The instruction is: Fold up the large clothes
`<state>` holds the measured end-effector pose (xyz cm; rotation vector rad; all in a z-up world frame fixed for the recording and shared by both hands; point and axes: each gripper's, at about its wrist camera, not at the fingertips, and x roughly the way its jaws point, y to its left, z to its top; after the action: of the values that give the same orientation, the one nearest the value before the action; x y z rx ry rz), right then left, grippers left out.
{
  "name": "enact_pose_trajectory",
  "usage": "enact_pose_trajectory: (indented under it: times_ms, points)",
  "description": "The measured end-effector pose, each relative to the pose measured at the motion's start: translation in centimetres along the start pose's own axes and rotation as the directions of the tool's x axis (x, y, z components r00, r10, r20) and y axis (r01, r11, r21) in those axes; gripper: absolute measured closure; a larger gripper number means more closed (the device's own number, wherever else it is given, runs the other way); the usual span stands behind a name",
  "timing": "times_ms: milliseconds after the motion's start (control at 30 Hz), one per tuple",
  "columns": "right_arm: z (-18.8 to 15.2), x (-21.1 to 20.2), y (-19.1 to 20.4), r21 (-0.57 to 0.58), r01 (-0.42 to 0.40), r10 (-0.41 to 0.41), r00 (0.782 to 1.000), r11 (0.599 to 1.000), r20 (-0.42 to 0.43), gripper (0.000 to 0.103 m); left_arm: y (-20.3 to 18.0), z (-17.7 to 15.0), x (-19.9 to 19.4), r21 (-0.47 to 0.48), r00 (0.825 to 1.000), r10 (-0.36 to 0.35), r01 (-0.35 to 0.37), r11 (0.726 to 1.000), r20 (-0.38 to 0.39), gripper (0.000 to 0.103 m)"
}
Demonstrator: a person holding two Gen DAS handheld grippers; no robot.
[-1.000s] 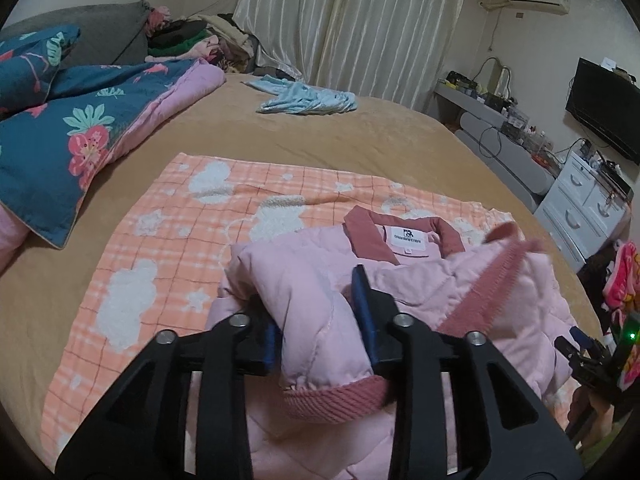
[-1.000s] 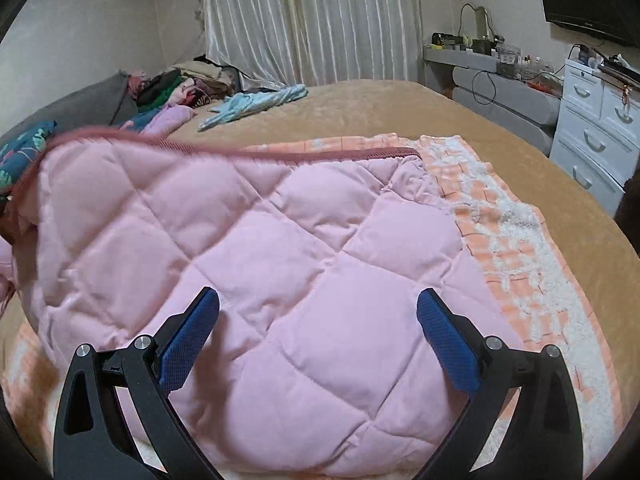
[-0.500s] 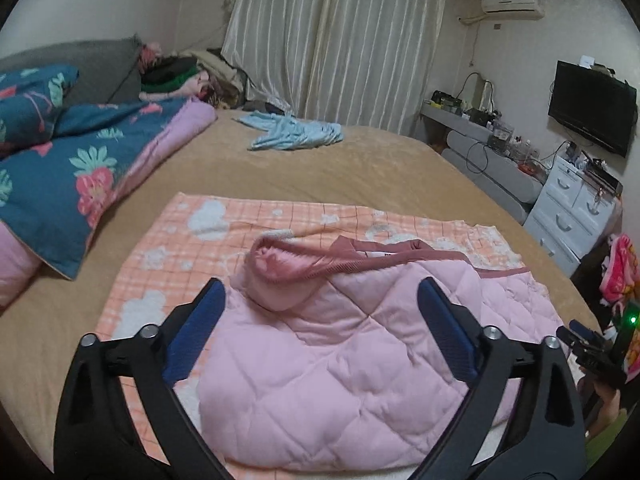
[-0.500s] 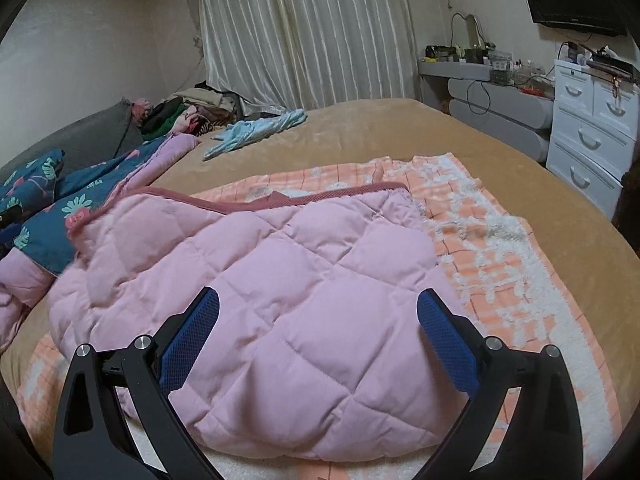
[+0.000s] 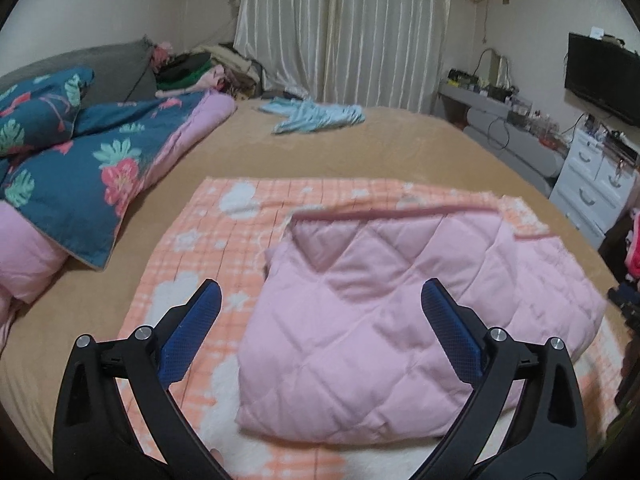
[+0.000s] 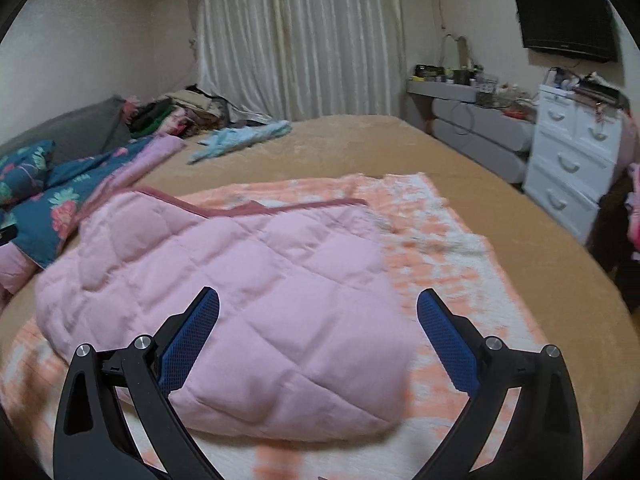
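The left tool (image 5: 320, 304) stands with its jaws wide apart and nothing pressed between its blue pads (image 5: 192, 332); the jaws have just been opening, and the pink quilted jacket (image 5: 400, 320) lies under and in front of them, not gripped. The right tool (image 6: 318, 308) is also spread wide and holds nothing; its pads (image 6: 188, 340) hang over the same jacket (image 6: 248, 288) without touching it, as far as the view shows. The jacket lies folded into a thick, roughly square bundle on an orange-and-white checked blanket (image 5: 224, 216) with white cloud shapes, and the blanket is spread flat on the tan bed (image 5: 360, 148). A darker pink ribbed trim (image 6: 280, 208) runs along the far edge of the bundle. On the left side of the bed there is a dark blue flowered quilt (image 5: 76, 176) with a pink lining, near the blanket but not touching the jacket. A light blue garment (image 5: 316, 116) lies well apart at the far side of the bed, before the pale curtains (image 5: 340, 28). At the right stand a white chest of drawers (image 6: 568, 160) and, above it on the wall, a black television (image 6: 568, 20).
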<state>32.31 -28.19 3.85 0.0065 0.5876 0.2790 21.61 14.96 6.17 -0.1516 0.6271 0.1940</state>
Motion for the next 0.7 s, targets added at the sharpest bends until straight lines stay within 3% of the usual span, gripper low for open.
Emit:
enact_pose_trajectory:
  times_ms: [233, 433, 700]
  points:
    - [-2.8, 1.3, -2.0, 0.061, -0.003, 0.011, 0.992, 0.998, -0.127, 0.004, 4.5, -5.3, 3.9, -0.134, 0.988, -0.074, 0.056, 0.989, -0.134, 0.009]
    - [-3.9, 3.6, -0.8, 0.042, -0.026, 0.034, 0.982, 0.999, -0.188, 0.004, 5.9, -7.7, 5.1, -0.193, 0.98, -0.117, 0.085, 0.977, -0.159, 0.009]
    - [-4.0, 4.6, -1.6, 0.065, -0.028, 0.04, 0.981, 0.997, -0.19, 0.004, 5.0, -7.8, 5.9, -0.17, 0.979, -0.137, 0.112, 0.979, -0.148, 0.009]
